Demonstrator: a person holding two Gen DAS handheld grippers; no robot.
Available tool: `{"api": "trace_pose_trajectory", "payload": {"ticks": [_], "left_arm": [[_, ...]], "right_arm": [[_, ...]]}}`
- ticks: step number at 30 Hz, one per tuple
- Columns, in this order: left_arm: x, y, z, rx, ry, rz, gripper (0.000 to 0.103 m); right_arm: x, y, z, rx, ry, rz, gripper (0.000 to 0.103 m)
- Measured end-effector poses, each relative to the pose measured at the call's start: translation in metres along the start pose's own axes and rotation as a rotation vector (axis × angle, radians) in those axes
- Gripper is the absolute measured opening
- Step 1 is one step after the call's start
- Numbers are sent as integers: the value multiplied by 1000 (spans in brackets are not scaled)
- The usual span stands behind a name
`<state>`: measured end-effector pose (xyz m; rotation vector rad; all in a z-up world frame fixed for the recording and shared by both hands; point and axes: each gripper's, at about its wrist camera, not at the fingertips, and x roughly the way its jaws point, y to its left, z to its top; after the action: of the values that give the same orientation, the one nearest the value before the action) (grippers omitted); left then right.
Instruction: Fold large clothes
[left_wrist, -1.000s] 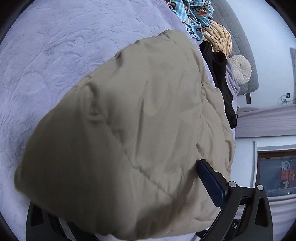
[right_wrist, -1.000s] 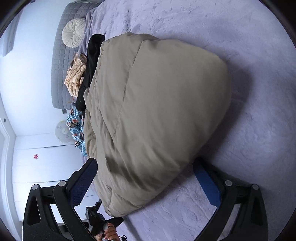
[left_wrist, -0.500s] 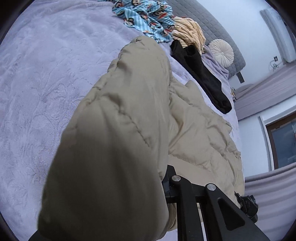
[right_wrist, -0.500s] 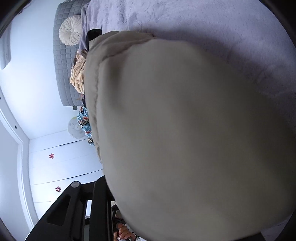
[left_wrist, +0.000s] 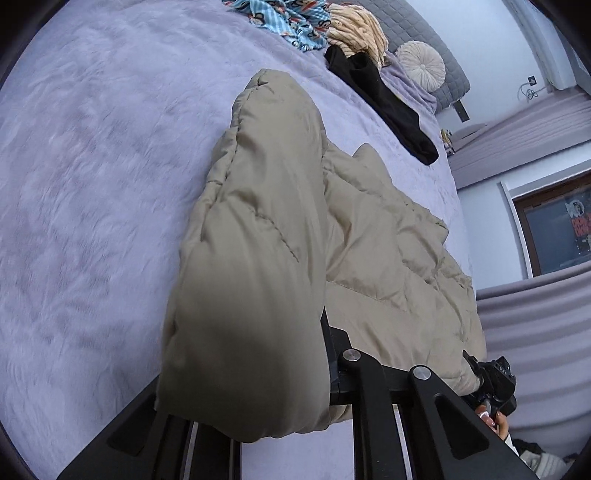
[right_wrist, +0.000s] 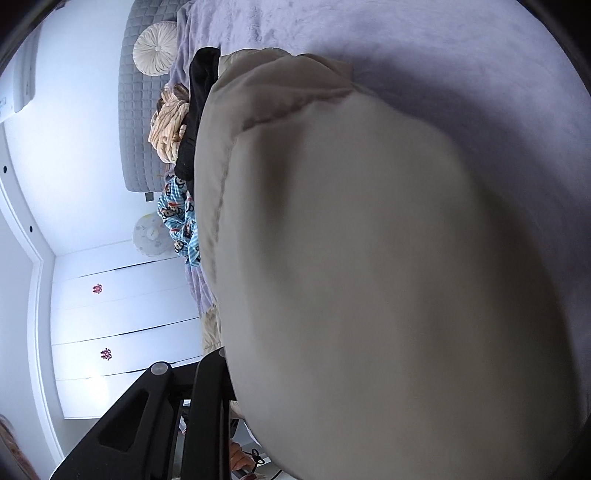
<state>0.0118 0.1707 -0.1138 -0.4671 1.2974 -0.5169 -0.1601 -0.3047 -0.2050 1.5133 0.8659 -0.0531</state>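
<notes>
Where lifted, jacket between hand-held gripper jaws

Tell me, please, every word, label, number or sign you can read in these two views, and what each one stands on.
Dark poster in a frame on the wall, left wrist view: red and white lettering, too blurred to read.
White wardrobe doors, right wrist view: two small red marks, pictures rather than letters.
Blue cloth: cartoon faces, no words.
Nothing else carries text.

So the thing being folded is a puffy beige quilted jacket lying on the lilac bed. One padded section is pulled up off the rest, bunched and draping, while the remainder lies rumpled flat near the bed's edge.
</notes>
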Motion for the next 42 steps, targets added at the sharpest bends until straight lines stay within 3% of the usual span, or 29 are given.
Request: {"api": "trace_pose_trajectory", "payload": {"ticks": [3,7,10,17,20,23,27,36,42], "left_arm": [[-7,21,-30,-21,62,64,18],[-12,42,-44,-75,111,142,18],[-34,48,-44,-53,96,224,18],[-74,61,-39,-46,32,336,18],[-77,57,-36,-25,49,408,18],[-77,45,-36,8,73,416,18],[-73,23,-39,56,94,417,18],[-67,-10,-36,129,96,430,18],[-68,-16,-42,191,107,451,19]], "right_arm": [[-14,-14,-19,33,-9,-38,25],[-17,-29,-23,81,-31,-105,27],[-17,-23,-24,122,-57,-129,34],[-33,23,-35,-2,-79,-333,41],[-37,33,-41,-17,-89,-409,42],[-44,30,-55,-34,-87,-470,42],[-41,52,-88,-148,-58,-541,42],[1,78,-134,-243,34,-499,43],[27,95,-164,-310,56,-505,51]]}}
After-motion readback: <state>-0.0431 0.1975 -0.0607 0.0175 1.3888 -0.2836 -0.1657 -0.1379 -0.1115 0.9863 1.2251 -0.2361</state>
